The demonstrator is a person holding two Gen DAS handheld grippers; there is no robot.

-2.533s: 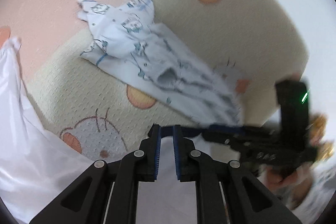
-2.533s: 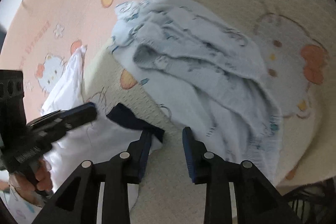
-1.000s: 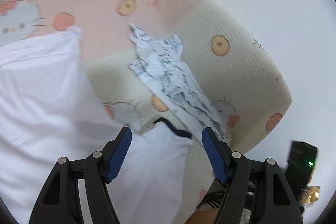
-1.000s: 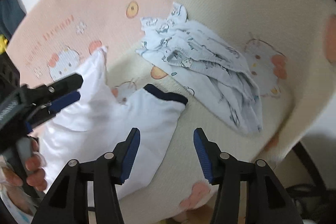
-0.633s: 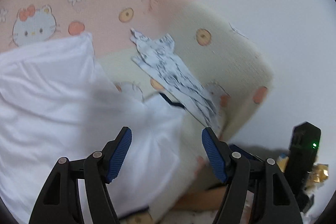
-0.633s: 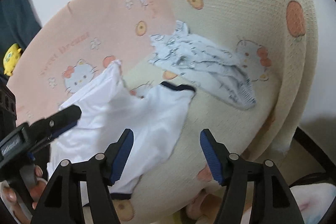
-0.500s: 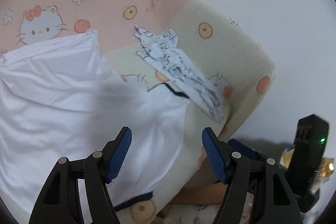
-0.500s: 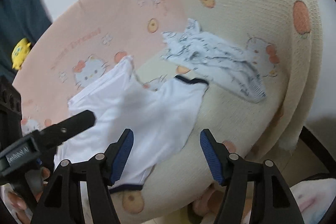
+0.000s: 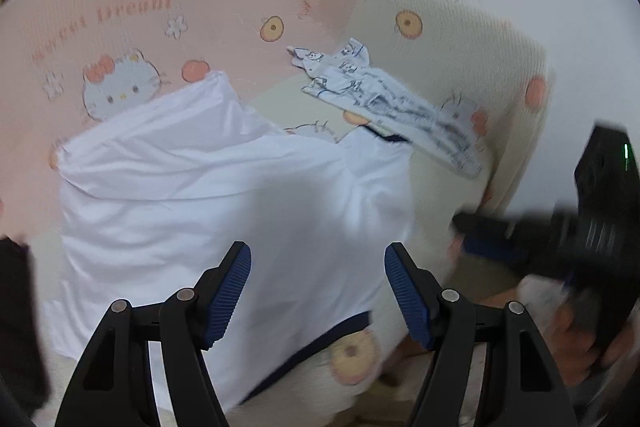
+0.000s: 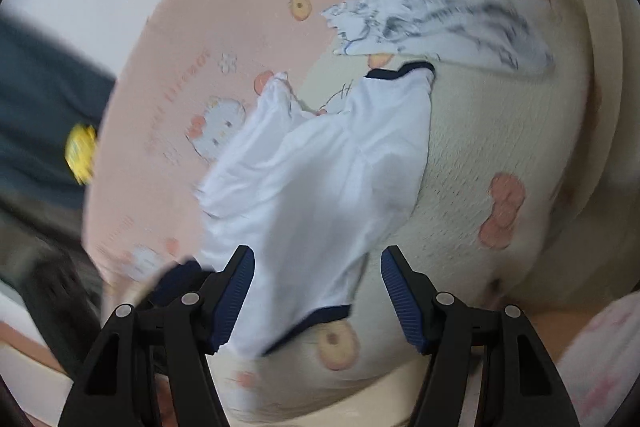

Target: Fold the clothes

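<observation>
Left wrist view shows the left tool [image 9: 318, 291] with its blue pads spread wide and nothing between them, held above the white shirt [image 9: 224, 195]. Two and a half seconds ago these pads were nearly pressed together close to the navy-trimmed sleeve; since then they have opened and both cameras have drawn back, so far more of the bed cover [image 9: 132, 27] is in sight. The right tool [image 10: 318, 293] is likewise spread and empty, where it earlier stood close over the printed garment [image 10: 432, 15].

That white shirt now lies loosely on the pink and cream cover, rumpled, one navy-edged sleeve [image 10: 400, 71] reaching toward the printed garment and a navy hem [image 10: 320, 319] near the front edge of the bed. The printed garment lies crumpled just beyond that sleeve, close to it or perhaps just touching.

My reading is that the shirt has been let go and the person is stepping back. Neither garment lies in a neat fold, so folding remains.
</observation>
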